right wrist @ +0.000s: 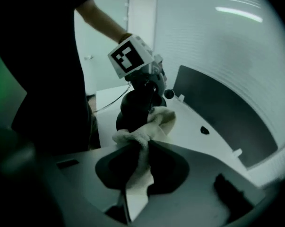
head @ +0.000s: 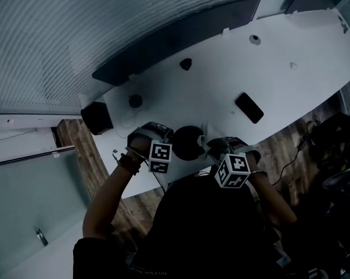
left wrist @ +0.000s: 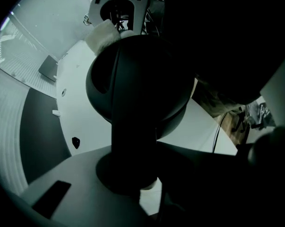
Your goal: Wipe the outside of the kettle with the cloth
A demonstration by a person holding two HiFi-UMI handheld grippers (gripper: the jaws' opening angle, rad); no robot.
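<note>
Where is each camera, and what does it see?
Head view: on the person's head, looking down at table, kettle, both forearms.
Left gripper view: rides the left hand-held gripper, facing the kettle handle it clamps.
Right gripper view: rides the right hand-held gripper, facing its clamped cloth, kettle, person's arm.
Both gripper views share kettle and cloth.
</note>
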